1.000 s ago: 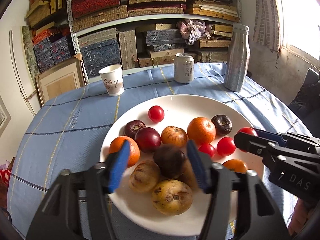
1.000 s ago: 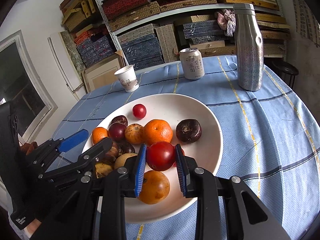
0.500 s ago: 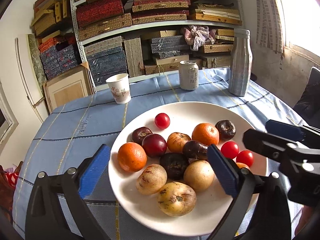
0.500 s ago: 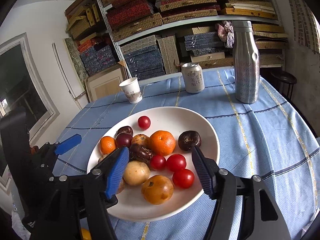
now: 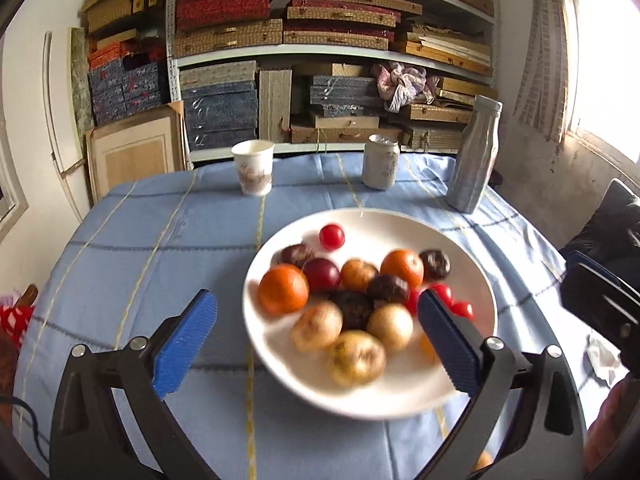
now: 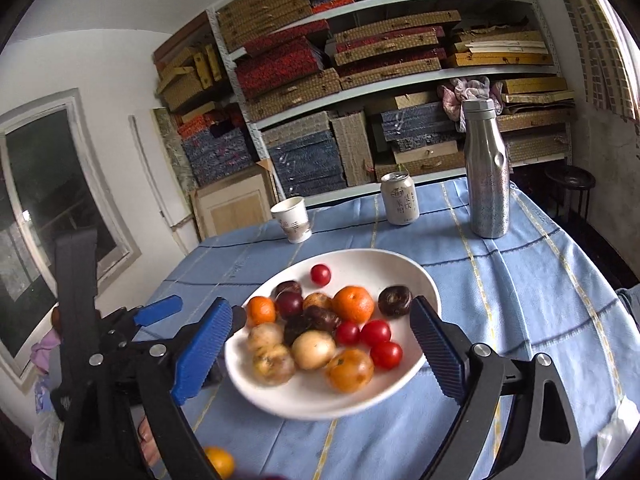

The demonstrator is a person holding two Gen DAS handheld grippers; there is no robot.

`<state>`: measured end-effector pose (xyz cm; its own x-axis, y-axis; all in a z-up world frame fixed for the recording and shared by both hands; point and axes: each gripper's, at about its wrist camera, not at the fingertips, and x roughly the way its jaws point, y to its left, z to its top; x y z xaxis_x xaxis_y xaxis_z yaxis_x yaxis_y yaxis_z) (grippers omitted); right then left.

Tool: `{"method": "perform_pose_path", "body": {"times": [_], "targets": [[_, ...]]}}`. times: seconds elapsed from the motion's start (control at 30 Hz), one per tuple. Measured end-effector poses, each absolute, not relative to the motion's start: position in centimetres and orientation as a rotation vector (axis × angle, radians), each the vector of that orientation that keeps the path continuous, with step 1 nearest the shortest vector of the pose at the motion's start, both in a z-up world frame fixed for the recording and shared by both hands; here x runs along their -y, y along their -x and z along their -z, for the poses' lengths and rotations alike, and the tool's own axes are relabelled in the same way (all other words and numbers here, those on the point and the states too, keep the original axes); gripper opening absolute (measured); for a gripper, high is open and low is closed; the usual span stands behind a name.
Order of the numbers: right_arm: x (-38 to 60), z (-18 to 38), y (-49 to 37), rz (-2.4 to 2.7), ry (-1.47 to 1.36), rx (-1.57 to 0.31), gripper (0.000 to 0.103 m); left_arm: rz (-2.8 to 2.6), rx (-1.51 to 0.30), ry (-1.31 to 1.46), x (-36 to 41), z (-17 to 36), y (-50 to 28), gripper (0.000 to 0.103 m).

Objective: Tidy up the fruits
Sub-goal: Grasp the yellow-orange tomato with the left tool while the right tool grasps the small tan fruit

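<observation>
Between picks: left gripper (image 5: 316,336) and right gripper (image 6: 320,344) both opening, empty, above round white ceramic plate (image 6: 416,276). Next: choosing a fruit, perhaps the stray red cherry tomato (image 6: 321,274) at twelve o'clock.

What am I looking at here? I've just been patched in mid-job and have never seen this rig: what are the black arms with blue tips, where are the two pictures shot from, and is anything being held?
No robot: a person holds one hand-held gripper in each hand, with a fisheye camera on each looking along its two blue-padded fingers. One picture is from the left hand-held gripper, the other from the right hand-held gripper. Both stand wide and hold nothing; their jaws are opening.

On the blue checked tablecloth sits a white plate of fruit: oranges, cherry tomatoes, dark plums and yellowish-brown round fruit. Behind it stand a paper cup, a drink can and a steel bottle. One orange shows at the right view's bottom edge, off the plate.
</observation>
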<state>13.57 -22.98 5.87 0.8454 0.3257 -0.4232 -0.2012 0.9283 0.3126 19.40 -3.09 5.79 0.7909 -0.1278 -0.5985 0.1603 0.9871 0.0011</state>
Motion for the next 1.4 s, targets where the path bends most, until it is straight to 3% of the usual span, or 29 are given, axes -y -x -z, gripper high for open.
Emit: {"method": "perform_pose_path", "body": {"times": [0.5,1.03,1.27,1.4], "targets": [[25.5,-1.3,-2.9,-0.267,-0.308,-0.512,0.099,0.137,-0.701,-0.297,2.6,0.3,-7.2,0.099],[26.5,-0.2,-3.6,-0.215,-0.339,-0.566,0.099,0.228,-0.996,-0.178,1.6,4.1,-10.8,0.099],[26.4,0.3,-4.0,-0.214,-0.338,-0.604,0.099,0.237,-0.858,-0.154,1.4,1.8,-9.2,0.098],[26.3,0.7,-4.3,-0.222,-0.342,-0.641,0.099,0.280,-0.881,-0.150,1.9,2.1,-9.3,0.098]]}}
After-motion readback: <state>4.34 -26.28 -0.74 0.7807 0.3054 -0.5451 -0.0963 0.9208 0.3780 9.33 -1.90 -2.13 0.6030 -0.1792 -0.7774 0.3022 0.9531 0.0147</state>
